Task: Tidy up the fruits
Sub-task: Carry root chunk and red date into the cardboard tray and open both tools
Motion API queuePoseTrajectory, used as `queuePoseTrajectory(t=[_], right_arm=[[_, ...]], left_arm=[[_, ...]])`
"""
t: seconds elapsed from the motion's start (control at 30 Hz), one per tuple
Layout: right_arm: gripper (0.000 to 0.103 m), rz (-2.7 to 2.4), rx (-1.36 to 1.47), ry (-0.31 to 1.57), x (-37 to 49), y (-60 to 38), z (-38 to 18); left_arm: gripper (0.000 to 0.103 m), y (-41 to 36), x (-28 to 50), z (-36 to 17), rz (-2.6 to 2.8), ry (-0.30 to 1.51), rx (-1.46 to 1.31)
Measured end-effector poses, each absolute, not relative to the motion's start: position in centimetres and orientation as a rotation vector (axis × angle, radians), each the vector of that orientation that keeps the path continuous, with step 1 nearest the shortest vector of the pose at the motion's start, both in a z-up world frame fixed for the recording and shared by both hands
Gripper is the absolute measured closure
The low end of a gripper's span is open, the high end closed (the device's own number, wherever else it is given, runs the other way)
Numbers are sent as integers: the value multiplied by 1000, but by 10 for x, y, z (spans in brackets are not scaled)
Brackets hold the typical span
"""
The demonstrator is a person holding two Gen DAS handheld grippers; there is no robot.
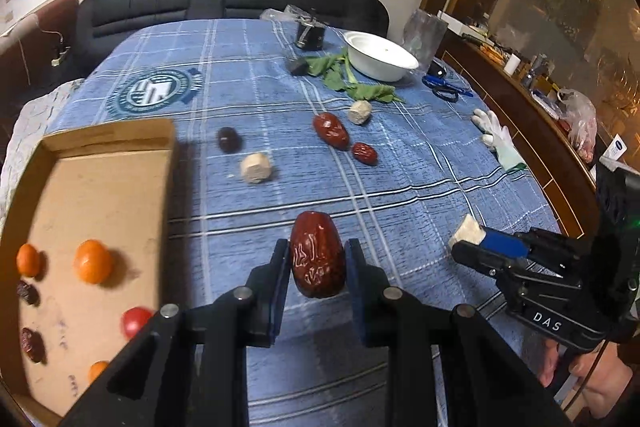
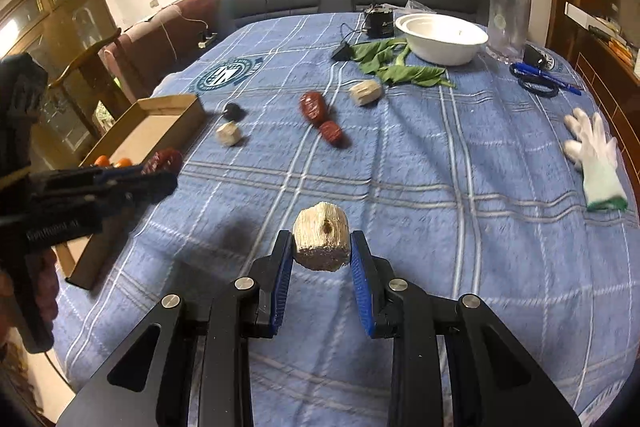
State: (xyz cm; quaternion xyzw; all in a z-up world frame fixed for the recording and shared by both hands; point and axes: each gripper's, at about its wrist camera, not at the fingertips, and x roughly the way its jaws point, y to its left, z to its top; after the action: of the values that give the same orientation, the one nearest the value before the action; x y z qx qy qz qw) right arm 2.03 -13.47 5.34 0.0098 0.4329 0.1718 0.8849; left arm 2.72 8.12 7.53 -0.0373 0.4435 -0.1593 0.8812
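Nearest the left wrist camera, the left tongs (image 1: 317, 263) pinch a big wrinkled red date (image 1: 317, 254) between their blue pads, lifted over the blue checked cloth (image 1: 248, 75) that covers the surface. Left of them lies a shallow cardboard tray (image 1: 100, 163) holding small oranges (image 1: 93, 261), a red cherry tomato (image 1: 135, 321) and dark dates (image 1: 32, 343). To the right, the right tongs (image 1: 466, 241) grip a pale fibrous chunk (image 1: 466, 229).

In the right wrist view, the right tongs (image 2: 322, 251) clamp that pale chunk (image 2: 321, 241) from both sides, its dimpled end facing up. The left tongs (image 2: 168, 167) reach in from the left with the date (image 2: 163, 159) at their tips, over the near rim of the tray (image 2: 160, 115).

Further out on the cloth lie another pale chunk (image 1: 256, 168), a dark round fruit (image 1: 229, 139), a large red date (image 1: 330, 130) with a smaller one (image 1: 364, 153) just beside it, and a third pale chunk (image 1: 360, 111). A white work glove (image 1: 498, 139) lies near the right edge.

Beyond these are green leaves (image 1: 344, 77), a white bowl (image 1: 380, 55), a black cylinder (image 1: 310, 34), and blue-handled scissors (image 1: 446, 89). A dark sofa (image 1: 224, 1) runs behind the surface, below a white wall; a wooden cabinet (image 1: 532, 39) stands on the right.
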Motion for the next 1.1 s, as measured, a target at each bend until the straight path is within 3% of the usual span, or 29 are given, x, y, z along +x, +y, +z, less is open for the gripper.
queuePoseTrajectory(t=[0.67, 1.1], right_arm=[[76, 557, -44, 850, 42, 31, 83], [76, 636, -97, 907, 84, 122, 65]], left_arm=[[73, 241, 21, 94, -129, 856, -149], [73, 301, 64, 67, -39, 907, -161]])
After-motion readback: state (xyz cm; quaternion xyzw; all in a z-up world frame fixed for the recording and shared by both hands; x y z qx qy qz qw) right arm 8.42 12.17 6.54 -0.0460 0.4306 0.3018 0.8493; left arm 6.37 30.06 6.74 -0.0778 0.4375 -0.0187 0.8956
